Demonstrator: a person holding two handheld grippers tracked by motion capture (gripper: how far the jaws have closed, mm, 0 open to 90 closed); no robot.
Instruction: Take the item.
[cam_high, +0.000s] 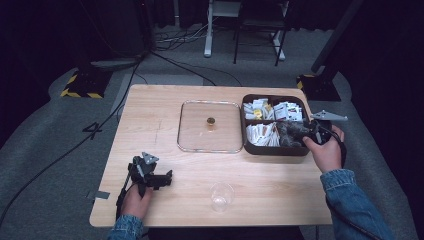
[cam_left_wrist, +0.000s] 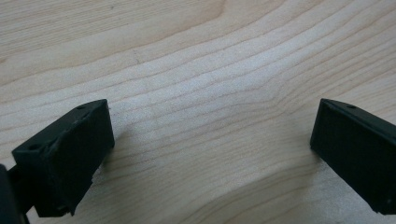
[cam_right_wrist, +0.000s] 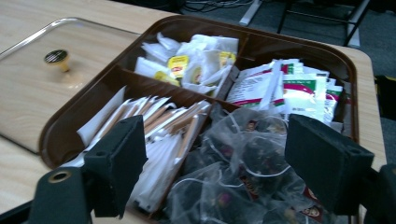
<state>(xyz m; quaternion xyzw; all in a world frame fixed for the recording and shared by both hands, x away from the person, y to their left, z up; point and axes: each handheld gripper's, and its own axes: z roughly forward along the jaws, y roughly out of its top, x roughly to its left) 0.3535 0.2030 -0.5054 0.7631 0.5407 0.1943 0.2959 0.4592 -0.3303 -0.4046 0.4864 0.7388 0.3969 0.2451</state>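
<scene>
A brown divided box (cam_high: 273, 150) (cam_right_wrist: 74, 119) stands at the table's right side, filled with tea packets. Its near right compartment holds clear mesh tea bags (cam_right_wrist: 243, 163) (cam_high: 289, 134); white sticks (cam_right_wrist: 159, 135) lie in the near left one. My right gripper (cam_right_wrist: 212, 161) (cam_high: 303, 134) hovers open just over the mesh bags, nothing between its jaws. My left gripper (cam_high: 162, 179) (cam_left_wrist: 212, 140) rests low over bare wood near the front left, jaws wide apart and empty. A clear plastic cup (cam_high: 221, 196) stands near the front edge.
A clear square lid (cam_high: 210, 126) (cam_right_wrist: 28, 79) with a gold knob (cam_high: 211, 121) (cam_right_wrist: 57, 58) lies flat left of the box. White and yellow packets (cam_right_wrist: 196, 60) fill the far compartments. Cables, a stand and chair legs are on the floor behind the table.
</scene>
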